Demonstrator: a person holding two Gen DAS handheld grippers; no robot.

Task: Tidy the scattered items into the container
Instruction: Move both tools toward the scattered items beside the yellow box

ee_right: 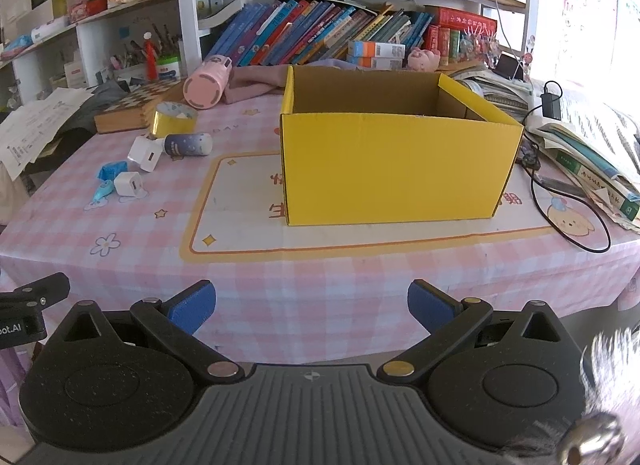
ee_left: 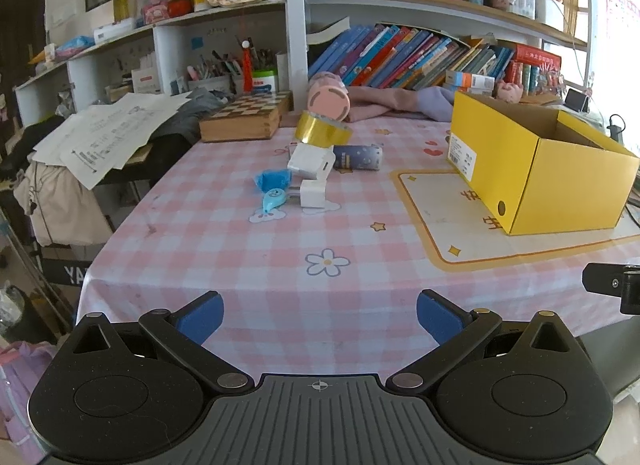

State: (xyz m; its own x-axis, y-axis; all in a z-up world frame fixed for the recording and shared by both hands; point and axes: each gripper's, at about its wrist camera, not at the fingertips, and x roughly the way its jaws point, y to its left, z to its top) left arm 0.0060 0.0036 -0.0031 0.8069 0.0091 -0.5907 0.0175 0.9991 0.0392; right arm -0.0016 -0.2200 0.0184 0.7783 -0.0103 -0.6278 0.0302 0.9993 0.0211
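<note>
Left claw (ee_left: pixel 320 319) spread wide over the bench's (ee_left: pixel 280 285) near edge. Scattered toward the far left: blue tape dispenser (ee_left: pixel 272 199), white chargers (ee_left: pixel 311 161), gold tape roll (ee_left: pixel 322 129). Yellow box (ee_right: pixel 396 161) mid-bench, right claw (ee_right: pixel 312 307) spread, gripping nothing.

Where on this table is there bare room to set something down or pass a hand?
Free: the near checked cloth between both open grippers and the yellow box, and the mat strip left of it. Crowded: the far-left cluster around the gold tape and chargers; cables and books right of the box.
</note>
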